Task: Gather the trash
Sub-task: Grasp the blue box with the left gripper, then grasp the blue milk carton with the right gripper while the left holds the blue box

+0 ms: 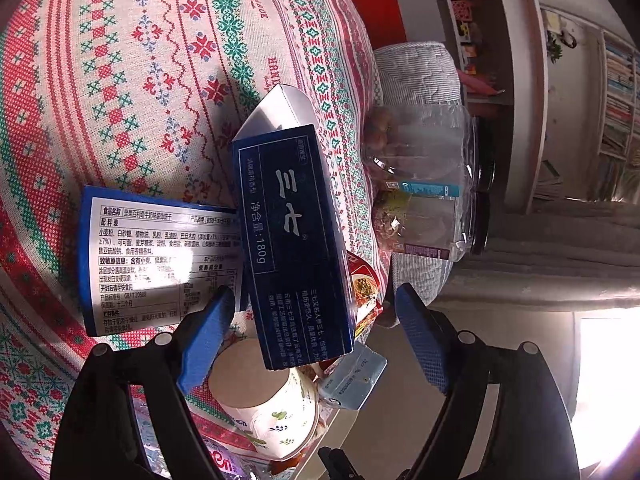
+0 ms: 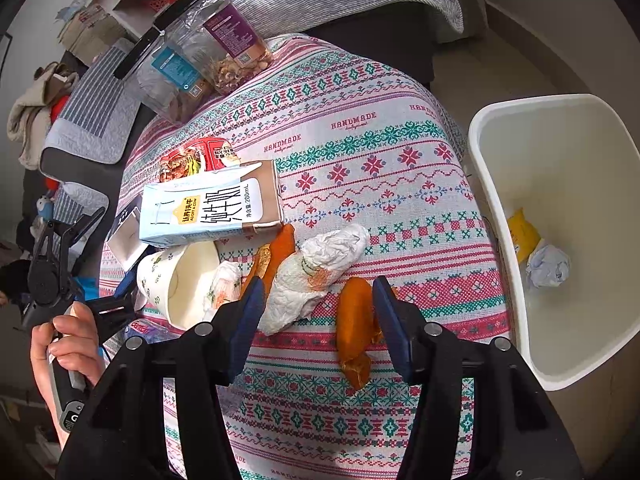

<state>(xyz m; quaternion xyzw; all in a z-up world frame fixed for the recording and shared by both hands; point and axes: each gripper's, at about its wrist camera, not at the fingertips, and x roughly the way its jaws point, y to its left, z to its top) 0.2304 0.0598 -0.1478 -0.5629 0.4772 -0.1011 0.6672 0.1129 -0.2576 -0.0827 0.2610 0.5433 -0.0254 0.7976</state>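
Patterned tablecloth (image 2: 400,152) in sunlight, crowded with litter; white bin (image 2: 492,120) just beside the table edge. Barely started, by the look of it: only a yellow wrapper (image 2: 522,232) and a paper ball (image 2: 548,266) down in the bin.

Nearly everything left on the cloth: milk carton (image 2: 208,208) on its side, tipped cup (image 2: 176,280) touching it, crumpled tissue (image 2: 316,276), orange peel (image 2: 354,332) with a second peel (image 2: 280,252) near the carton, red wrapper (image 2: 192,156) behind, dark blue box (image 1: 292,240), flat blue packet (image 1: 160,260) beside it. Two clear jars (image 2: 200,48) at the far edge, part full, probably not trash.

Left gripper (image 1: 316,290): jaws wide apart, blue box tilted between them, no pad pressing on it. Right gripper (image 2: 320,280): jaws apart over the cloth, peel just inside the right-hand pad, tissue toward the other, nothing clamped.

Likely next: closing on the peel or the box, then over to the bin. Many trips ahead.
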